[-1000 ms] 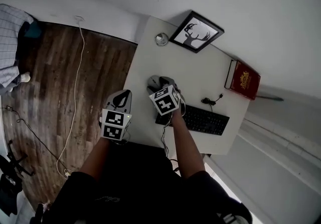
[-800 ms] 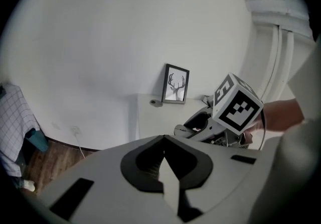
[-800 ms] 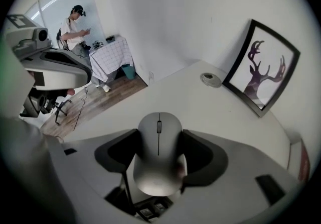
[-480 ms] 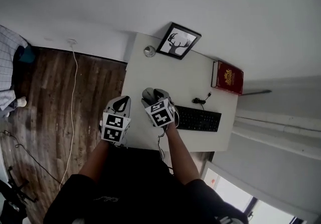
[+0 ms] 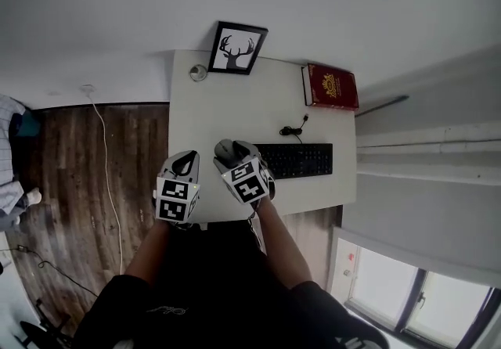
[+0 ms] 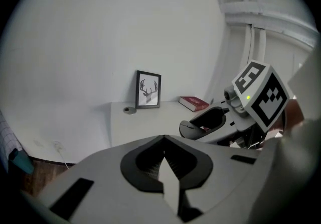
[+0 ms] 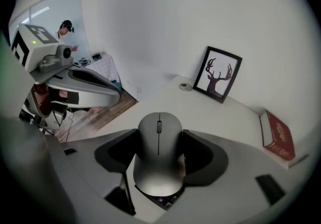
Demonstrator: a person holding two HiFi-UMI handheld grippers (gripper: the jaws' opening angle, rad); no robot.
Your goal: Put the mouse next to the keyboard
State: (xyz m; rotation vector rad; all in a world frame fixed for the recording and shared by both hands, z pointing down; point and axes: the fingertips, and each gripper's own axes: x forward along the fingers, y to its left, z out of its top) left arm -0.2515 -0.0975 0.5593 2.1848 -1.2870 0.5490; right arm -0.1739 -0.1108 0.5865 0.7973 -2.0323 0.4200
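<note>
A grey mouse [image 7: 158,150] sits clamped between the jaws of my right gripper [image 7: 159,153], held above the white desk. In the head view the mouse [image 5: 226,153] pokes out ahead of that gripper [image 5: 232,156], just left of the black keyboard [image 5: 293,160], whose left end lies under the gripper. My left gripper [image 5: 185,161] hangs shut and empty at the desk's left front edge; its jaws meet in the left gripper view [image 6: 165,163]. The right gripper [image 6: 210,122] also shows there at the right.
A framed deer picture [image 5: 236,48] leans on the wall at the back of the white desk [image 5: 235,109], with a small round object [image 5: 198,72] beside it. A red book [image 5: 330,85] lies back right. The keyboard's coiled cable [image 5: 293,130] rests mid-desk. Wooden floor [image 5: 94,167] lies left.
The head view has swung, so the desk now appears squarer and higher in the picture. My right gripper still carries the mouse near the keyboard's left end; the left gripper stays at the desk edge.
</note>
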